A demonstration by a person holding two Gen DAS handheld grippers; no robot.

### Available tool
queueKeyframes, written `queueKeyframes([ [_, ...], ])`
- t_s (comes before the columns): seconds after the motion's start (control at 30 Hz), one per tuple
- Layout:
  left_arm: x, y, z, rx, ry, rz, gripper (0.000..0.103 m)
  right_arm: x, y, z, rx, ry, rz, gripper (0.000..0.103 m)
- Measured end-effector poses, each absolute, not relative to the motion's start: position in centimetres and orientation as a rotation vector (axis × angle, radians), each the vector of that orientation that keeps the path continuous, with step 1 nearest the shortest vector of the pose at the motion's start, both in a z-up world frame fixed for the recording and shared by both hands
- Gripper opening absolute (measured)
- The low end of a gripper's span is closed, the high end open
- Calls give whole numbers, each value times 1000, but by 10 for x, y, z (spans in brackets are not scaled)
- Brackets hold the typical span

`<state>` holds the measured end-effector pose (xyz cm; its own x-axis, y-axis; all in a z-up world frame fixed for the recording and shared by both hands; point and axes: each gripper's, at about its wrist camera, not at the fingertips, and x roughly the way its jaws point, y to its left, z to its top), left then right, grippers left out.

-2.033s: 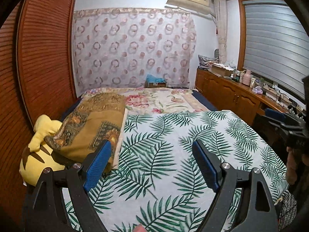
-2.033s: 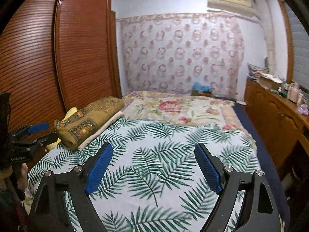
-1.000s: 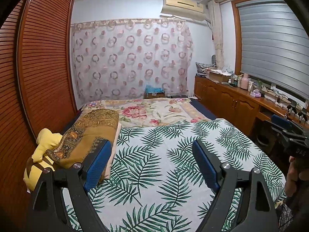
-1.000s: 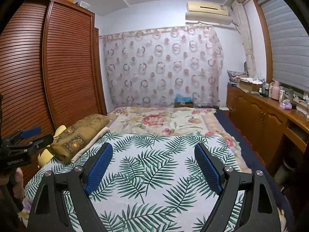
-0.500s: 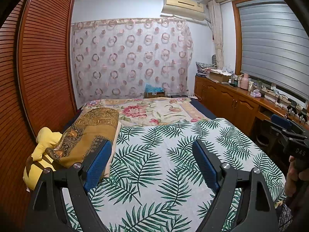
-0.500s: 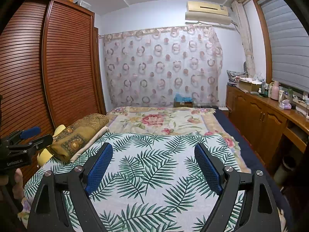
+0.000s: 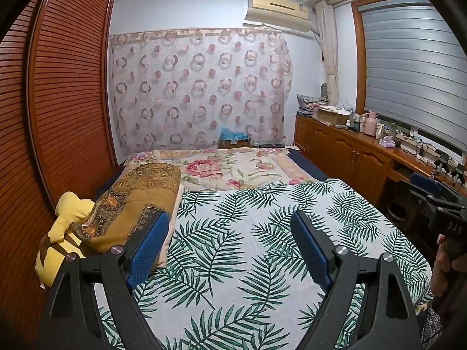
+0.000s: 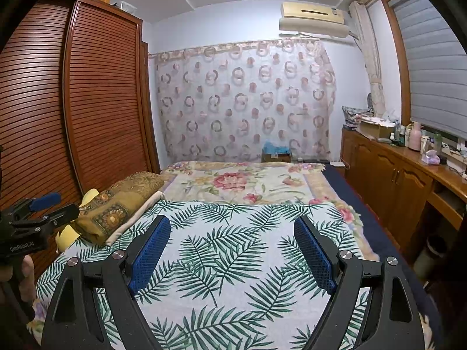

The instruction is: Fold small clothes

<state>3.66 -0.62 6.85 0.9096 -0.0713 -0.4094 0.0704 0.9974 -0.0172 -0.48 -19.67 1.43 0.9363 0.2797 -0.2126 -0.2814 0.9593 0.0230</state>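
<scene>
No small garment shows in either view. A palm-leaf sheet (image 7: 248, 242) covers the near part of the bed; it also shows in the right wrist view (image 8: 233, 250). My left gripper (image 7: 230, 248) is open and empty, held above the sheet. My right gripper (image 8: 233, 250) is open and empty, also above the sheet. Each gripper shows at the edge of the other's view: the right one (image 7: 437, 204) and the left one (image 8: 38, 213).
A folded brown blanket (image 7: 131, 201) and a yellow plush toy (image 7: 61, 233) lie at the bed's left edge by the wooden wardrobe (image 7: 58, 102). A floral bedspread (image 7: 227, 169) covers the far half. Wooden cabinets (image 7: 350, 151) with clutter run along the right.
Both grippers tilted up and drew back a little from the bed two seconds ago, then held nearly still. Both stay open.
</scene>
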Motion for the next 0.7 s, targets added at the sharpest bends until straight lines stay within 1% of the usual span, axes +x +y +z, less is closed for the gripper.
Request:
queueKeyframes([
  [0.7, 37, -6, 69, -1, 422, -72, 86, -4, -200, 15, -13, 218, 287, 88],
])
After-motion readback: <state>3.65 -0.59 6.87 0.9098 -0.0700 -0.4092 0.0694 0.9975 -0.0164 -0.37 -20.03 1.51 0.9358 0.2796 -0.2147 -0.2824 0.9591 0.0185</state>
